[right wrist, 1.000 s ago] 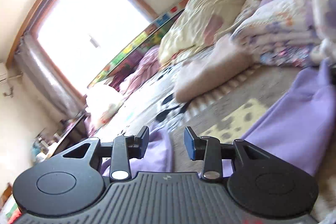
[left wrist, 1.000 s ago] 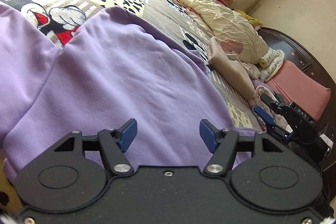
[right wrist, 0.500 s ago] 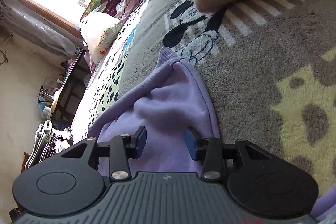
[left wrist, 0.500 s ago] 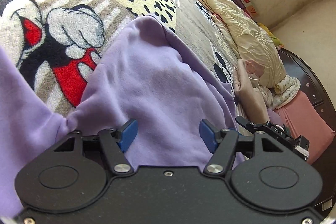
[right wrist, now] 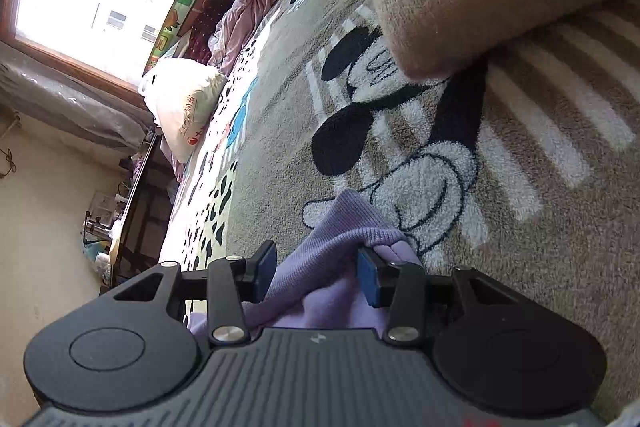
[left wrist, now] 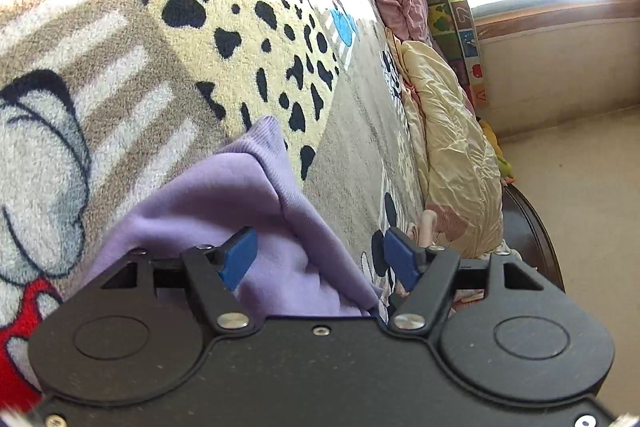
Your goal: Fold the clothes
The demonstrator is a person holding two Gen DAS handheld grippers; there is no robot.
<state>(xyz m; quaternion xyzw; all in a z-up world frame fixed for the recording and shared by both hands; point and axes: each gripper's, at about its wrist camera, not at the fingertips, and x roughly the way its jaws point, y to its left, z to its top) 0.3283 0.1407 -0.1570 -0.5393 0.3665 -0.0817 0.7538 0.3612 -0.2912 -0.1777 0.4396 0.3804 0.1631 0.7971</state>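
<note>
Tools (left wrist: 316, 259) (right wrist: 316, 273) straddle purple garment (left wrist: 224, 195) corners.

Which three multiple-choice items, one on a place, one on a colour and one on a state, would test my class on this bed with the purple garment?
1. The purple garment lies:
A on the floor
B on the cartoon-mouse blanket
C on a chair

2. The shiny quilt by the wall is:
A cream
B green
C black

3. The garment is:
A neatly stacked
B on a hanger
C loosely bunched

Answers:
1 B, the fleecy blanket shows on either side of it.
2 A, its creased fabric is pale cream.
3 C, its ribbed edge stands up in uneven folds.
</note>
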